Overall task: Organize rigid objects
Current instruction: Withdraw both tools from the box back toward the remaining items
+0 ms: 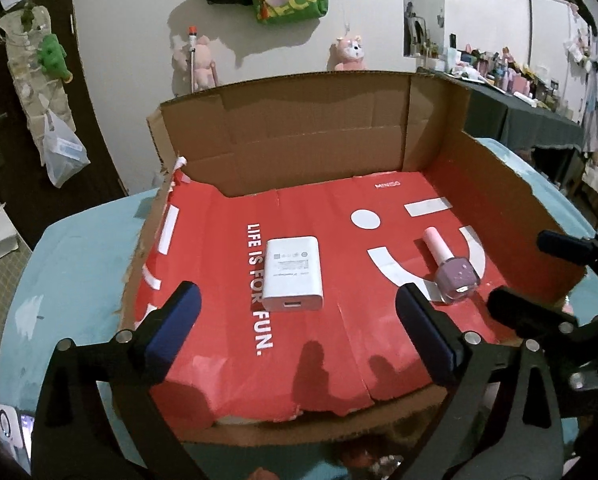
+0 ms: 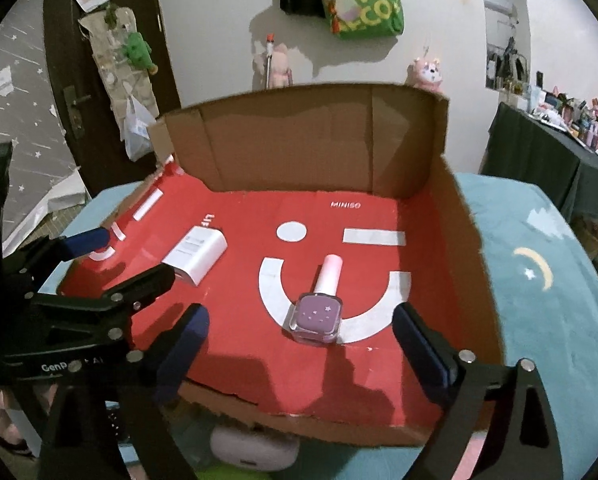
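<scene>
A white charger block [image 1: 293,274] lies flat on the red lining of an open cardboard box [image 1: 319,140]. To its right a purple nail polish bottle [image 1: 453,270] with a pink cap lies on its side. My left gripper [image 1: 297,300] hangs open above the charger, its pads well clear of it on both sides. In the right wrist view my right gripper [image 2: 301,318] stands open around the nail polish bottle [image 2: 319,308] without touching it. There the charger [image 2: 195,255] and the open left gripper [image 2: 127,258] show at the left. The right gripper [image 1: 535,272] also shows at the left wrist view's right edge.
The box [image 2: 319,136] has tall cardboard walls at the back and right and a low torn front edge. It rests on a teal cloth [image 2: 539,320]. A pale rounded case [image 2: 255,448] lies in front of the box. A dark cluttered table [image 2: 559,148] stands at the far right.
</scene>
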Motion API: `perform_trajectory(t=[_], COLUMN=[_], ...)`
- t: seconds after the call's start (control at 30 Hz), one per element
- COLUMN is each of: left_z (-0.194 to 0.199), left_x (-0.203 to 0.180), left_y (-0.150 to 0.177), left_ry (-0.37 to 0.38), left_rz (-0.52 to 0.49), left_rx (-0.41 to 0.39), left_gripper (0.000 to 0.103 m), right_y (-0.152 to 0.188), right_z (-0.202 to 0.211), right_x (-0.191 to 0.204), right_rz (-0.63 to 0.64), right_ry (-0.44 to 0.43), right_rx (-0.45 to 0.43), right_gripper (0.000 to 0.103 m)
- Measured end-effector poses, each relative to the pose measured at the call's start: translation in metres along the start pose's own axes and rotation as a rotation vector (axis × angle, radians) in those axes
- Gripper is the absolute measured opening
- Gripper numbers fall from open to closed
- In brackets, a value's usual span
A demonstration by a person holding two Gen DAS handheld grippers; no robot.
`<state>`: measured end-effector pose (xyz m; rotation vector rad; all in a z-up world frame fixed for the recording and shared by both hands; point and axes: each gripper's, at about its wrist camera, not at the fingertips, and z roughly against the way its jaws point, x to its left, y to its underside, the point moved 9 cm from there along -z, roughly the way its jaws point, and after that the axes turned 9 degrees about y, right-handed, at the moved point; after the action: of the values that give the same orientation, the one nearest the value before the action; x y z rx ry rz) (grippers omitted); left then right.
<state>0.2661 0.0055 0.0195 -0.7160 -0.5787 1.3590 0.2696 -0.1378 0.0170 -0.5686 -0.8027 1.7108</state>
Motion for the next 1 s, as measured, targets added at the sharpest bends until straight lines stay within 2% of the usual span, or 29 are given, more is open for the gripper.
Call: perform_trajectory(t=[0.07,0.3,0.5,0.7,1.0], left_z=[0.006,0.031,0.059,0.073,0.092], left_x=[-0.002,-0.005,-0.011,-0.019,-0.02], left_y=[0.002,0.013,0.02,0.032,0.05], left_ry=[0.018,0.065,0.01,0.039,0.029], left_rz=[0.005,0.038,0.017,0.029,0.035], left_rx=[-0.007,-0.033,-0.086,-0.084,-0.106], left_gripper=[0.103,0.103,0.103,0.103,0.103], right_y=[-0.001,0.0,0.009,0.021,0.038], right_z=[0.01,0.039,0.058,0.075,0.095], right_x=[-0.001,0.002,0.004,0.008,0.012], right_rz=[-0.008,-0.002,-0.026,-0.033,-0.045], right_ry=[-0.005,-0.017,-0.039,-0.041,-0.041], right_rx=[-0.027,-0.106,-0.133,-0.157,-0.174], right_gripper=[0.103,0.103,0.103,0.103,0.103])
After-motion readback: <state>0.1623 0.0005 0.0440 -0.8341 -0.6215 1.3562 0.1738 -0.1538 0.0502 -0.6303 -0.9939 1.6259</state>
